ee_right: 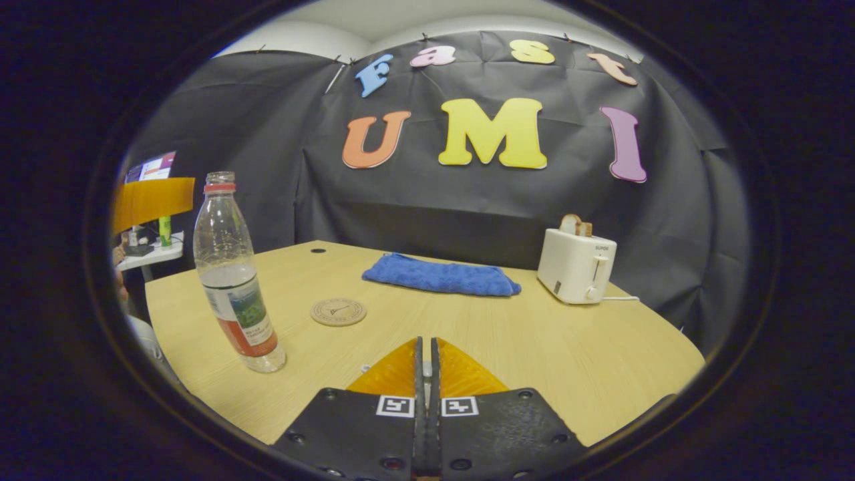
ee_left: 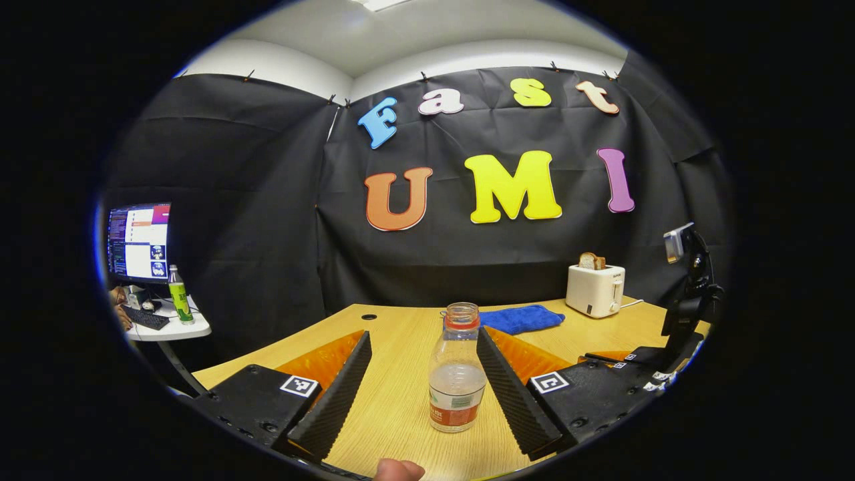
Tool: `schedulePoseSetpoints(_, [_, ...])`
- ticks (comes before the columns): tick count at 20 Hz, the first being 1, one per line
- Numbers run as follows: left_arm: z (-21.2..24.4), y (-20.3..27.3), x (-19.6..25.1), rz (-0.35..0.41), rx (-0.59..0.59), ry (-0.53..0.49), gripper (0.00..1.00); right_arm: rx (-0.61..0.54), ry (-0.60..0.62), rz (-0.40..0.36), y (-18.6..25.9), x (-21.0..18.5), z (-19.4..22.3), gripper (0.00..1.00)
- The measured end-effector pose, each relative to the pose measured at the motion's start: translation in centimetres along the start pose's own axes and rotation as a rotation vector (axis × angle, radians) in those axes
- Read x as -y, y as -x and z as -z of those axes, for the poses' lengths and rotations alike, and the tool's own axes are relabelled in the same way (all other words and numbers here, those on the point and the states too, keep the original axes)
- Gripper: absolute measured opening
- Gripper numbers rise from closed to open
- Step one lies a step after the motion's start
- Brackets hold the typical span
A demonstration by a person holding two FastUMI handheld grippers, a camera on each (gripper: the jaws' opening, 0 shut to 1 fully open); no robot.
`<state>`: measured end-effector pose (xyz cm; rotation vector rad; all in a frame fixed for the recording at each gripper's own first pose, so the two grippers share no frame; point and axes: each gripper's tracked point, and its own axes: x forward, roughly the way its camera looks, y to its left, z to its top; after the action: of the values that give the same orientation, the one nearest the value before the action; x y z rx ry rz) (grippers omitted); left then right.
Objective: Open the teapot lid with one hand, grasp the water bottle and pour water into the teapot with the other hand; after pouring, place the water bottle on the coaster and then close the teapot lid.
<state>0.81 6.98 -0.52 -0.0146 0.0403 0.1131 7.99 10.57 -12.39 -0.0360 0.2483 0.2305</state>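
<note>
The water bottle (ee_left: 457, 374) stands uncapped and upright on the table (ee_left: 401, 401), between the wide-spread fingers of the left gripper (ee_left: 427, 381), nearer its right finger, neither clearly touching. The right gripper (ee_right: 425, 364) has its fingers pressed together on nothing I can make out. The coaster (ee_right: 338, 311) lies near the bottle, toward the blue cloth (ee_right: 441, 275). An off-centre squeeze could tip the open bottle and spill water.
</note>
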Motion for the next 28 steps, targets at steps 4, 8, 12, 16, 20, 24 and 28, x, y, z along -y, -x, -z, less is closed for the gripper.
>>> schedulePoseSetpoints(4, [0.9, -0.3, 0.7, 0.014, -0.024, -0.002, 0.99, 0.030, 0.008, -0.010, 0.7, 0.3, -1.6, 0.00])
schedulePoseSetpoints(8, [2.7, 0.5, 1.8, 0.051, -0.061, -0.006, 0.99, 0.042, -0.001, -0.026, 1.9, 1.5, -2.8, 0.00])
schedulePoseSetpoints(12, [6.0, 1.4, 2.1, 0.078, -0.125, -0.008, 0.99, 0.067, 0.019, -0.016, 3.7, 3.1, -3.6, 0.00])
schedulePoseSetpoints(16, [9.5, 1.2, 3.0, 0.099, -0.203, -0.012, 0.99, 0.069, 0.013, -0.020, 5.5, 3.6, -3.2, 0.00])
schedulePoseSetpoints(20, [11.6, 0.2, 4.1, 0.131, -0.250, 0.030, 0.99, 0.049, -0.003, -0.008, 6.3, 4.5, -2.2, 0.00])
schedulePoseSetpoints(24, [12.9, -1.4, 3.9, 0.130, -0.278, 0.020, 1.00, 0.042, -0.004, 0.005, 7.3, 5.0, -2.0, 0.00])
schedulePoseSetpoints(28, [14.1, -2.5, 4.0, 0.146, -0.310, 0.038, 1.00, 0.043, -0.018, 0.003, 7.9, 5.2, -2.4, 0.00])
